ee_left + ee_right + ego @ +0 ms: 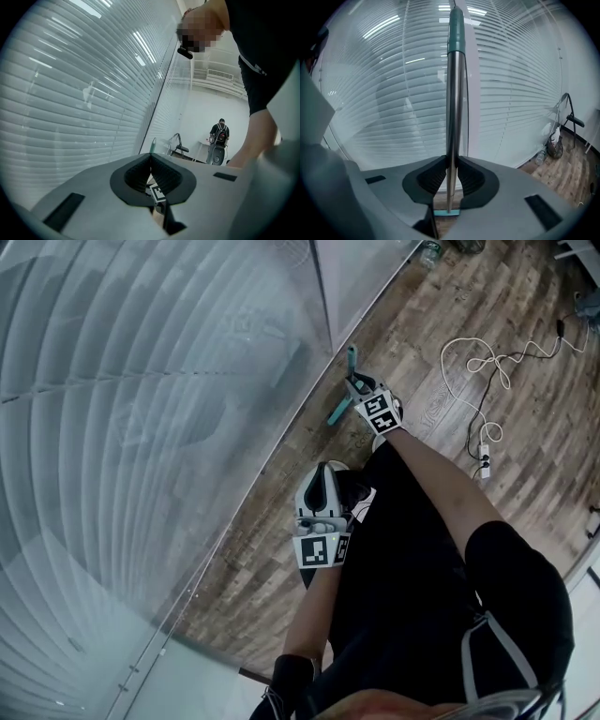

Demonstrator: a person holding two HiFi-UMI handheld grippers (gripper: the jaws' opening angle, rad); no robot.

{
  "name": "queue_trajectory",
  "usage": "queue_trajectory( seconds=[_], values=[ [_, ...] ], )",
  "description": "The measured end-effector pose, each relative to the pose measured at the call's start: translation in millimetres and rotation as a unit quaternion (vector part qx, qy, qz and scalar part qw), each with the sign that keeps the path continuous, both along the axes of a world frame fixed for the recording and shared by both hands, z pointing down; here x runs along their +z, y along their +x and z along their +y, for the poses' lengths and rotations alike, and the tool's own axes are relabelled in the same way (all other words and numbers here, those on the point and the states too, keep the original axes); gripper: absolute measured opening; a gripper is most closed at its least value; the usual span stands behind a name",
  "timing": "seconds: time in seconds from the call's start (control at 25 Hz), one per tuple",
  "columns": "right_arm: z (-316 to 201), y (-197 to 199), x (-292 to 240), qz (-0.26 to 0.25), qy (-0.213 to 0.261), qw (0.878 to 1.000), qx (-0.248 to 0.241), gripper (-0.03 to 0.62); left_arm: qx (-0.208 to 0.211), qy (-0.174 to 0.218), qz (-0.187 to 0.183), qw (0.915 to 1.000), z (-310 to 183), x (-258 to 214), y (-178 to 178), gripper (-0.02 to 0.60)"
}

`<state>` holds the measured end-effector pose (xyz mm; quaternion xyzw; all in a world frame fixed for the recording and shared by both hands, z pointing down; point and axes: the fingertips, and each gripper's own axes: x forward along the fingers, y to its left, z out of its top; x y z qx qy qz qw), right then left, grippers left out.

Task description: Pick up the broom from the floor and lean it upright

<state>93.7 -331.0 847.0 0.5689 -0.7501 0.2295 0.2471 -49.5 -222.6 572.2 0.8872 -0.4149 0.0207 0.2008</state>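
The broom stands upright against the glass wall with blinds. In the right gripper view its silver pole (454, 103) rises between the jaws to a teal grip (456, 30), and the teal head (446, 212) shows below. My right gripper (451, 171) is shut on the pole. From the head view the right gripper (358, 388) sits by the wall, with the teal grip (352, 356) and the head (337, 412) beside it. My left gripper (323, 472) hangs nearer my body, apart from the broom. Its jaws (151, 158) are shut with nothing between them, and the broom's tip (153, 144) shows beyond.
The glass wall (141, 427) runs along the left of the wooden floor (422, 343). A white cable with a power strip (484, 461) lies to the right. A bottle (429, 253) stands by the wall farther on. A folding chair (181, 148) and a person (220, 135) are far off.
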Motion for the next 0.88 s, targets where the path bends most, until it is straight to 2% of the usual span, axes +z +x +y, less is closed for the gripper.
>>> queue_trajectory(
  seconds=[0.24,0.56,0.88],
  values=[
    [-23.7,-7.8,8.7,0.012,0.005,1.0,-0.018,0.086,-0.01,-0.013,0.007,0.9998,-4.3,16.4,-10.1,0.018],
    [-47.3,-10.6,10.0,0.023,0.007,0.999,-0.025,0.087,-0.006,-0.008,0.007,0.9999,-13.1,18.0,-11.0,0.018],
    [-55.8,-16.2,4.2,0.032,0.023,0.998,-0.038,0.087,0.021,-0.012,0.014,0.9996,-7.2,18.8,-2.9,0.019]
  ],
)
